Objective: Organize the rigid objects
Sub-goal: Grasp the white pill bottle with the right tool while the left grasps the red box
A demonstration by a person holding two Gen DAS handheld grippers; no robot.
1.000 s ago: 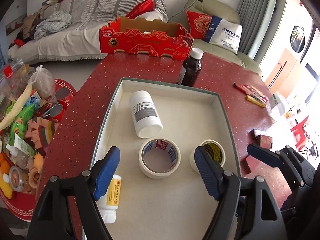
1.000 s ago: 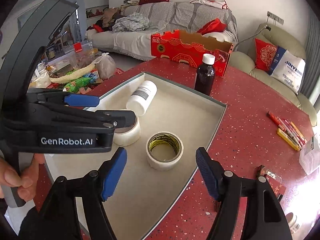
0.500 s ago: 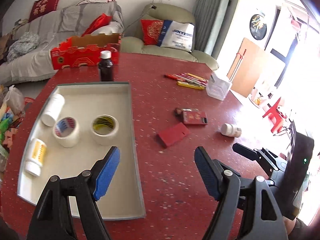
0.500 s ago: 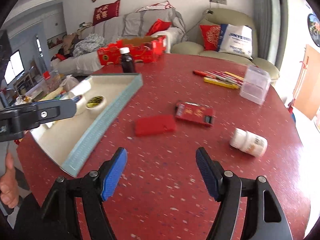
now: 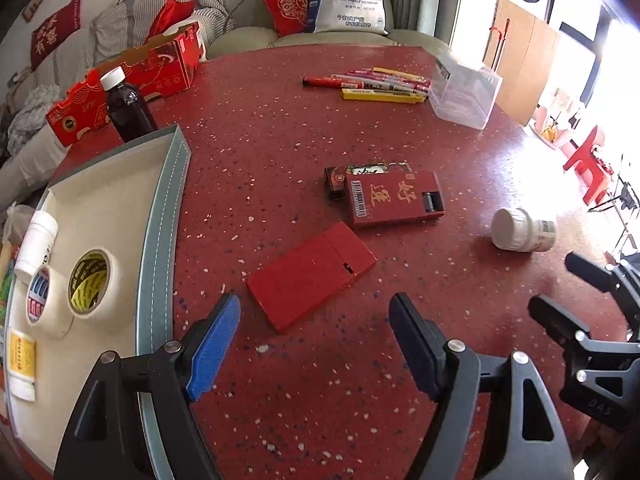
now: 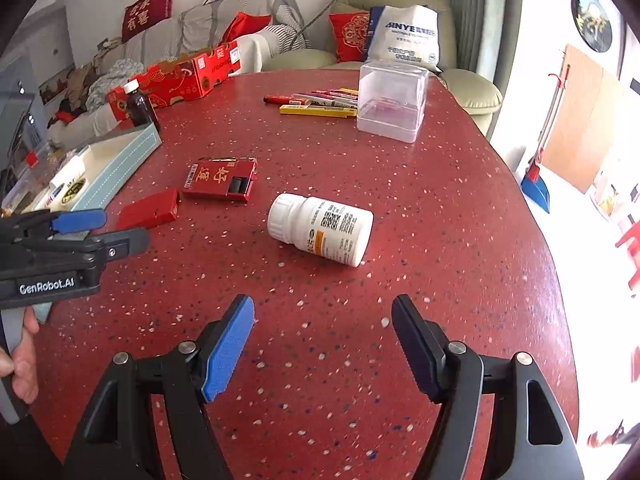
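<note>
My right gripper (image 6: 322, 344) hovers with fingers released before the white bottle (image 6: 320, 229) lying on the desk (image 6: 440, 240); my left gripper (image 5: 314, 344) is likewise spread, empty

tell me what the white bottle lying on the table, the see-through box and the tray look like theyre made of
White bottle: likely plastic, opaque with a soft sheen, ribbed cap and printed paper label.
See-through box: clear hard plastic, glossy; the pens show through it.
Tray: probably faux leather over a stiff board, matte grey-blue rim with a white stitch line, pale cream lining; the exact material is uncertain.
</note>
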